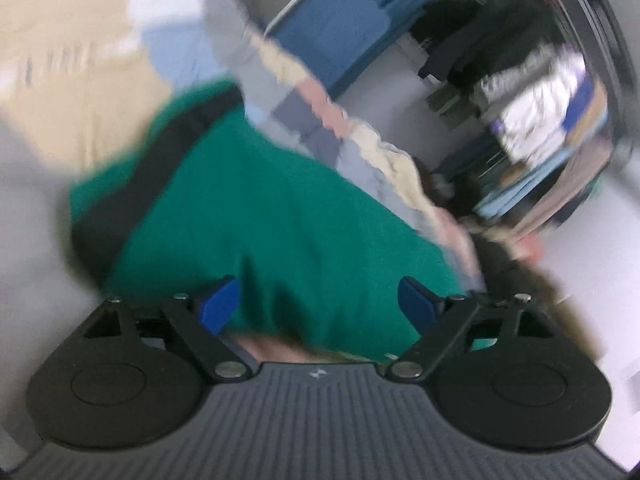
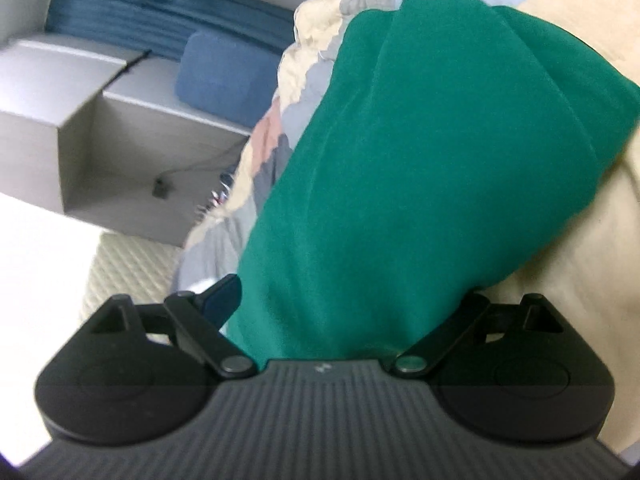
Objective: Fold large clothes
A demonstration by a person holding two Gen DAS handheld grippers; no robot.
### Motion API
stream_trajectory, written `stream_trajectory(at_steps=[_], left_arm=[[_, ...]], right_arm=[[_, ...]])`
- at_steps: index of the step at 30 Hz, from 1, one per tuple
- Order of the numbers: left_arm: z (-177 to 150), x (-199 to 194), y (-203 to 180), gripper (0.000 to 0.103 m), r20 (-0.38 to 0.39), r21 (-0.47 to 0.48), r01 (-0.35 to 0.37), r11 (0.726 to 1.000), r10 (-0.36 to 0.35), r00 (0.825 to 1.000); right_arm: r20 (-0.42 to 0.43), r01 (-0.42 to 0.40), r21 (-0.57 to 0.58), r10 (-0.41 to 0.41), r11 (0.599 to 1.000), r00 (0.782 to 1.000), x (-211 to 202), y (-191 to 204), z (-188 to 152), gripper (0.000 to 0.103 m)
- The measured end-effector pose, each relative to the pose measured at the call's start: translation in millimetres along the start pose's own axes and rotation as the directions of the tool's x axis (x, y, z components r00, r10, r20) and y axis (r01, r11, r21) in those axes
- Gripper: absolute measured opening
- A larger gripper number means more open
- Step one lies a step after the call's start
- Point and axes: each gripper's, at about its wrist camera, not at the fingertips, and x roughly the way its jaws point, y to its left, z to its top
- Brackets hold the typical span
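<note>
This was a bedroom in a home. A cream patchwork quilt point(image 2: 560, 240) with grey, pink and pale blue squares covered a bed, running from the centre toward three o'clock in the right wrist view, while a blue pillow point(image 2: 224, 76) and folded blue bedding point(image 2: 168, 8) lay on a grey storage unit point(image 2: 132, 136) at ten o'clock. In the blurred left wrist view, heaped clothes point(image 1: 532, 120) showed at two o'clock.

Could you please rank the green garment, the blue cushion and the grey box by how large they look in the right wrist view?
1. Green garment, much nearer the camera.
2. Grey box.
3. Blue cushion.
</note>
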Motion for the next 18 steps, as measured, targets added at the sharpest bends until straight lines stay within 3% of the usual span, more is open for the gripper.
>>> stream_trajectory(at_steps=[3,8,11,14,16,18], left_arm=[[1,7,22,0.089,-0.057,-0.163,0.054,0.985,-0.064,0.996],[-1,33,59,0.089,-0.125,-0.35,0.021,0.937,-0.069,0.99],[2,50,71,0.089,-0.116,-0.38,0.017,0.925,-0.066,0.991],[7,59,80,0.088,-0.06,-0.433,0.072,0.899,-0.108,0.992],[9,64,87,0.088,-0.025,-0.472,0.102,0.876,-0.129,0.991],[9,70,89,0.086,-0.008,-0.482,0.113,0.869,-0.133,0.991]], right_arm=[[0.034,0.011,0.051,-0.012,0.999,0.999,-10,-3,-2,0.093],[0.081,0.074,0.072,-0.079,0.995,0.994,-14,-6,-1,0.093],[0.091,0.1,0.076,-0.107,0.992,0.99,-9,-10,3,0.093],[0.1,0.106,0.072,-0.113,0.992,0.989,-4,-13,8,0.093],[0.098,0.115,0.051,-0.119,0.992,0.988,2,-12,11,0.086],[0.081,0.119,0.04,-0.122,0.992,0.989,9,-12,14,0.085]])
